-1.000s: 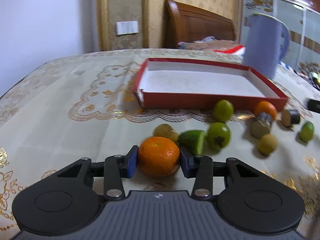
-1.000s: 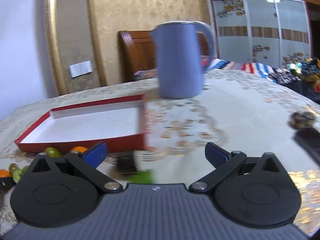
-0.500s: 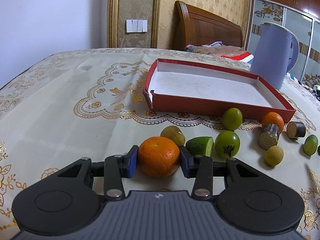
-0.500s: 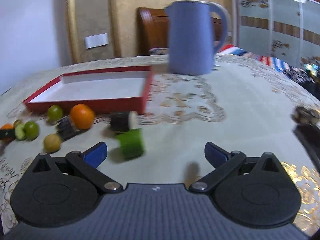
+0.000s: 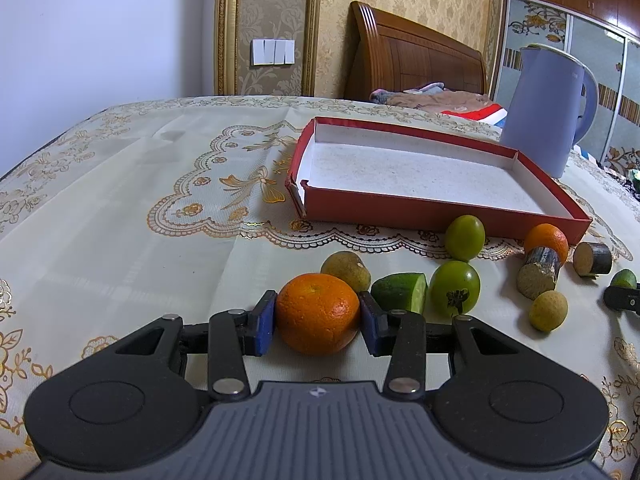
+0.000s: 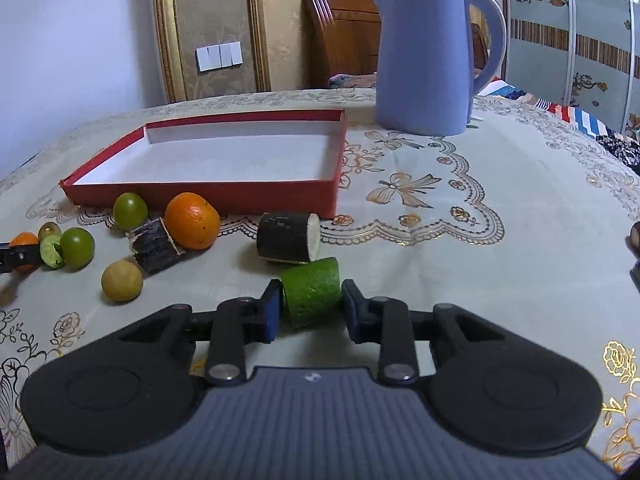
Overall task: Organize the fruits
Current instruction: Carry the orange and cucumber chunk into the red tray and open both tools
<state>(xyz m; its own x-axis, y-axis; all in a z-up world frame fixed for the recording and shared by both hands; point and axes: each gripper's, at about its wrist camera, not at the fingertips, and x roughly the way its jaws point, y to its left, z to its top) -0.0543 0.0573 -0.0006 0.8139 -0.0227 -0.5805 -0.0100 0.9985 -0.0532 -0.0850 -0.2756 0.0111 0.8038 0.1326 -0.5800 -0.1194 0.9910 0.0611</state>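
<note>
My left gripper (image 5: 318, 322) is shut on an orange (image 5: 318, 312), low over the tablecloth. My right gripper (image 6: 311, 305) has its jaws closed around a green cucumber piece (image 6: 313, 292) on the cloth; both pads touch it. An empty red tray (image 5: 420, 168) with a white inside lies beyond the fruits; it also shows in the right wrist view (image 6: 224, 156). Loose on the cloth are two green round fruits (image 5: 464, 232) (image 5: 454, 288), a second orange (image 6: 192, 220), another cucumber piece (image 5: 400, 292), two dark cane pieces (image 6: 288, 237) (image 6: 154, 245) and yellow round fruits (image 6: 121, 281).
A blue kettle (image 6: 430, 56) stands behind the tray's right end. The table wears a cream cloth with gold embroidery (image 5: 120, 220). A dark object (image 6: 634, 236) sits at the right edge. A wooden headboard (image 5: 412, 60) is behind the table.
My right gripper swung left and down, came onto the green cucumber piece and closed on it. My left gripper kept hold of the orange and lifted slightly.
</note>
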